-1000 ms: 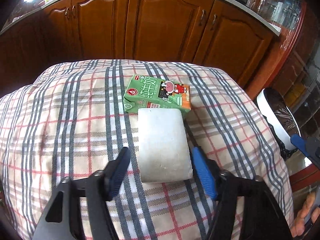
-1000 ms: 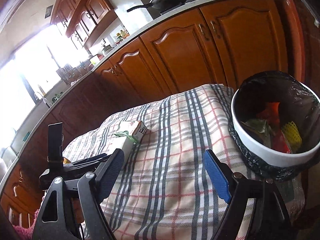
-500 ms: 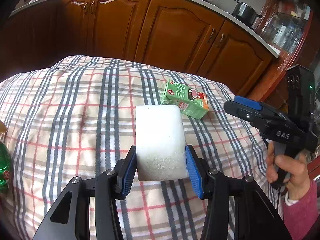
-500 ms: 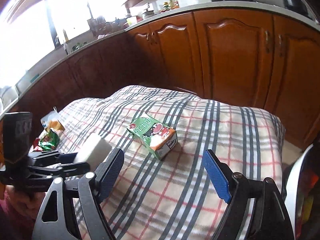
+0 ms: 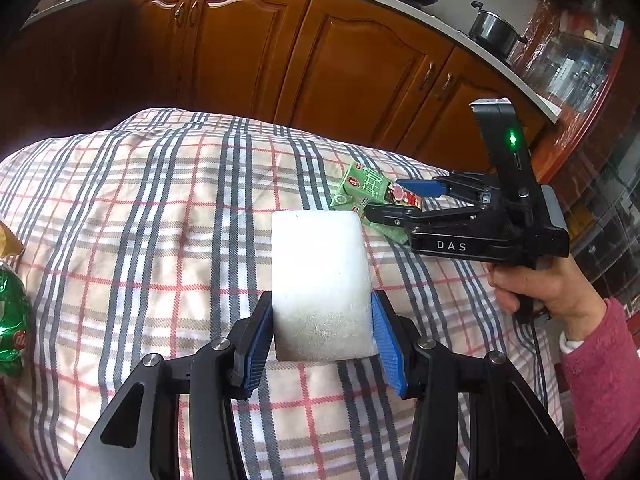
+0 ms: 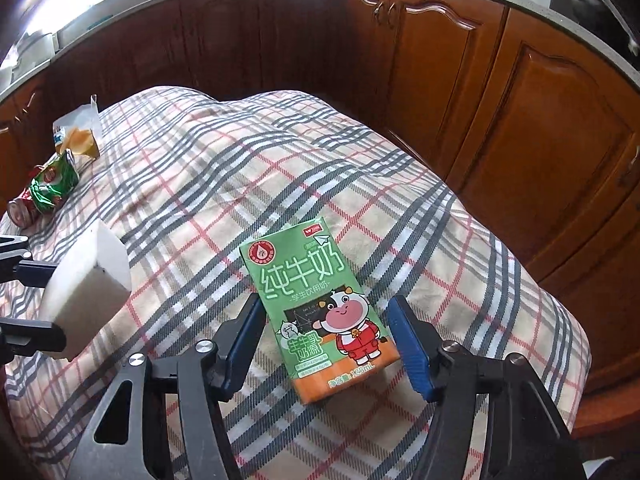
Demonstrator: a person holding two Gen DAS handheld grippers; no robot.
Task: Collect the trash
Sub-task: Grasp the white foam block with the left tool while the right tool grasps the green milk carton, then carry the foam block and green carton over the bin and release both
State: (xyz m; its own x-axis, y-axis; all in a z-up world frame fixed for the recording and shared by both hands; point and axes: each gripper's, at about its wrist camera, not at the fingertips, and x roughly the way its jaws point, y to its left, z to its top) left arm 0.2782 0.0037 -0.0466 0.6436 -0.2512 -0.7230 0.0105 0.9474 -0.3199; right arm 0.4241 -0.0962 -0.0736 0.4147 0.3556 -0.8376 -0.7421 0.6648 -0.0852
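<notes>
The right gripper [image 6: 326, 344] has reached the milk carton [image 6: 318, 310], now between its fingers [image 6: 408, 350].

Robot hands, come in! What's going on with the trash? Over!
Left gripper shut on white foam block. Right gripper open, straddling green milk carton on plaid cloth, not yet gripping. Nothing in the way.

Green wrapper [image 5: 12, 328] cut off by left edge
</notes>
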